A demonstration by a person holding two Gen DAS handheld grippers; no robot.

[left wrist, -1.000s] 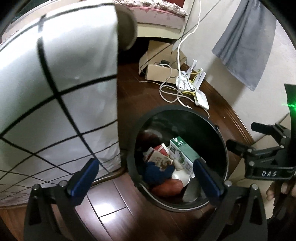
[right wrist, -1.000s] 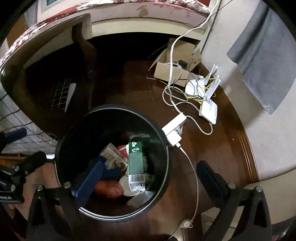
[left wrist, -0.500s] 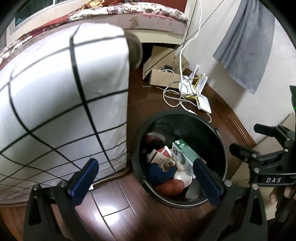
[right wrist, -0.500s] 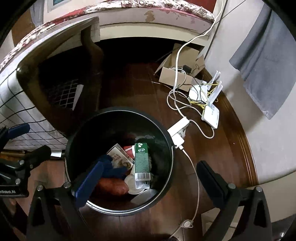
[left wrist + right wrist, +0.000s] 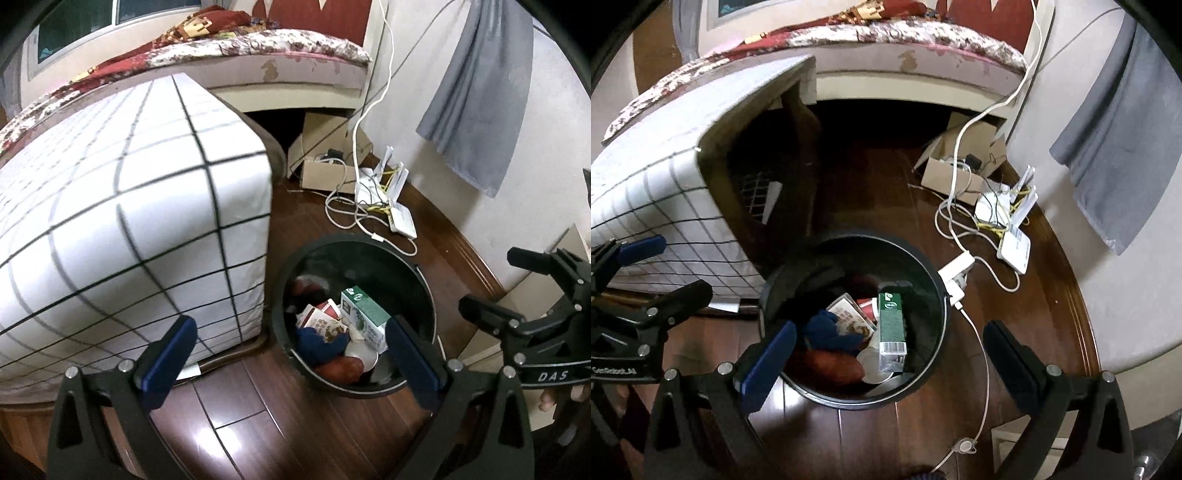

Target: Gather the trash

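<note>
A black round trash bin [image 5: 424, 273] stands on the dark wood floor; it also shows in the right wrist view [image 5: 934, 284]. Inside lie a green carton [image 5: 364, 319] [image 5: 892, 325], a printed wrapper [image 5: 851, 314], a dark blue cloth [image 5: 827, 332], a reddish item [image 5: 831, 365] and a white cup. My left gripper [image 5: 290, 358] is open and empty, above the bin's near left side. My right gripper [image 5: 890, 365] is open and empty, above the bin's front. Each gripper shows at the edge of the other's view.
A table draped in a white grid-pattern cloth [image 5: 129, 229] stands left of the bin. White routers [image 5: 1012, 229], cables, a power strip [image 5: 956, 275] and a cardboard box [image 5: 325, 166] lie on the floor behind. A bed [image 5: 277, 59] and a grey cloth [image 5: 480, 110] are beyond.
Both grippers have risen and pulled back from the bin, so it looks smaller and lower in both views. The jaws stay open and empty. The trash has not moved.
</note>
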